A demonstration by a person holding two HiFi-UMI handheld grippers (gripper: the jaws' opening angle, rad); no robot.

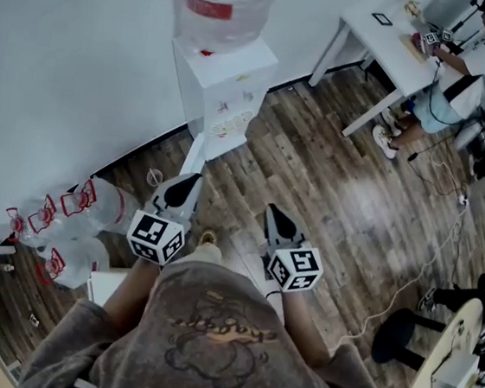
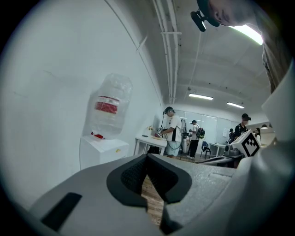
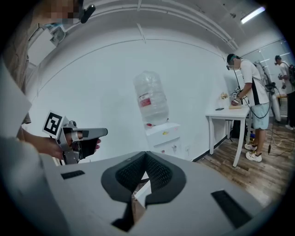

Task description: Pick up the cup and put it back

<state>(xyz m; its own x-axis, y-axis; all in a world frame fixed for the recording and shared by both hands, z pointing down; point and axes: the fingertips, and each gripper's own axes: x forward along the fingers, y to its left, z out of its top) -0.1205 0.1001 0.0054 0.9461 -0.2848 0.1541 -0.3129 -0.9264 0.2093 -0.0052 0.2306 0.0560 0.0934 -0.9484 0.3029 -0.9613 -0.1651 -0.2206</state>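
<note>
I make out no cup for certain; a small clear round thing (image 1: 155, 176) lies on the floor by the wall, too small to name. My left gripper (image 1: 194, 177) is held at waist height and points at the white water dispenser (image 1: 224, 87), which carries a big clear bottle (image 1: 219, 3). Its jaws meet at the tips with nothing between them, as the left gripper view shows (image 2: 147, 156). My right gripper (image 1: 270, 208) is beside it, also shut and empty (image 3: 146, 154). The dispenser (image 3: 163, 136) stands ahead in the right gripper view, with the left gripper (image 3: 85, 138) at its left.
Several empty water bottles (image 1: 80, 209) lie on the wood floor at the left by the wall. A white table (image 1: 391, 36) with a person (image 1: 465, 75) working at it stands at the back right. A black stool (image 1: 396, 337) and a round table (image 1: 445, 360) are at the lower right.
</note>
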